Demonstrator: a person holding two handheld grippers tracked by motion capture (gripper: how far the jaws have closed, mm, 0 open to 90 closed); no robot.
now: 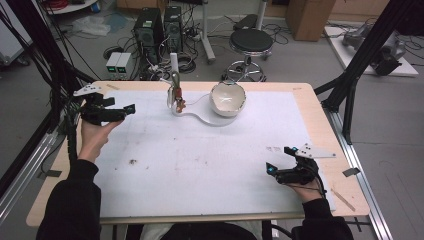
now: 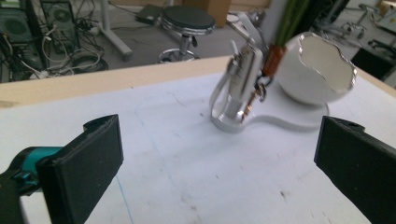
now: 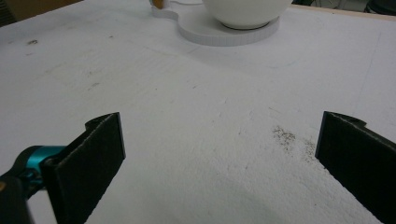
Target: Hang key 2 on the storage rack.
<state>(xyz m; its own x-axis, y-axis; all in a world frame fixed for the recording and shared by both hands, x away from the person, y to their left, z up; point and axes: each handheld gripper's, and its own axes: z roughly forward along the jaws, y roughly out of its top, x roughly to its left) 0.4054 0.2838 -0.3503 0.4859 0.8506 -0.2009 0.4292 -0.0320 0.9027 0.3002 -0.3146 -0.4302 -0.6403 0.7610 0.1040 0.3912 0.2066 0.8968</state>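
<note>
A white bowl (image 1: 228, 99) with a jagged, eggshell-like rim sits on a flat white base (image 1: 200, 116) at the back middle of the table. At the base's left end an upright white holder (image 1: 176, 95) carries a metal piece and a small brown part. My left gripper (image 1: 125, 111) hovers at the table's left side, open and with nothing between its fingers, pointing right toward the holder (image 2: 243, 79) and bowl (image 2: 317, 70). My right gripper (image 1: 280, 159) rests near the front right corner, open and holding nothing, facing the bowl (image 3: 243, 11) across bare white mat.
A white mat (image 1: 200, 165) covers the wooden table, with a dark speck (image 1: 133, 161) front left. Black frame struts (image 1: 360, 60) stand at the right and left edges. Behind the table are a stool (image 1: 251, 42), computer towers (image 1: 150, 27) and loose cables.
</note>
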